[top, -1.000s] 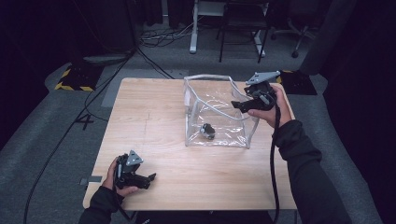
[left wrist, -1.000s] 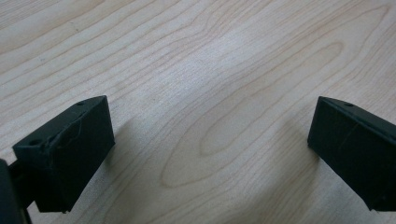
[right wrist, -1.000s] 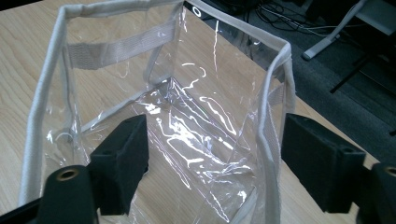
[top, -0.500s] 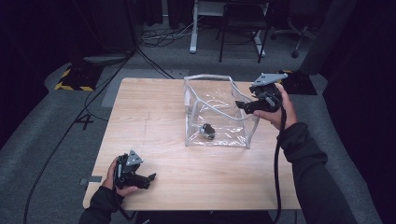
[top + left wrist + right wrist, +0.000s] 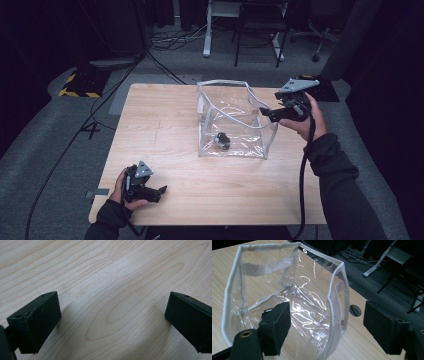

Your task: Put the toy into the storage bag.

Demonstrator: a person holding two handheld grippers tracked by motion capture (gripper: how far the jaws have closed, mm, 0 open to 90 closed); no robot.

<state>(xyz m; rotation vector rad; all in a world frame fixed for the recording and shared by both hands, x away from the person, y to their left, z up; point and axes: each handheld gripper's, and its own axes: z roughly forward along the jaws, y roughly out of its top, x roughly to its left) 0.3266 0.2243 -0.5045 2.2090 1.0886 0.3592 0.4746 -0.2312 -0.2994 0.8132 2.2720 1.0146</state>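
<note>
A clear plastic bag (image 5: 235,120) with white trim stands open on the wooden table (image 5: 165,125). A small dark object (image 5: 221,140) lies on its floor. My right gripper (image 5: 267,112) hovers open at the bag's right side, level with its top edge and holding nothing. In the right gripper view its jaws (image 5: 327,325) straddle the bag's near white rim (image 5: 337,290) without touching it. Near the table's front left corner, my left gripper (image 5: 160,191) rests low and open. Its jaws (image 5: 112,317) stand wide apart over bare wood.
A round cable hole (image 5: 355,310) sits in the tabletop behind the bag. Beyond the table are grey floor, cables (image 5: 165,42), a desk frame (image 5: 207,30) and a chair (image 5: 260,35). A yellow-black striped marking (image 5: 75,92) lies at the left.
My right gripper has drifted a little to the right, away from the bag's right edge. The left gripper and the bag have stayed put.
</note>
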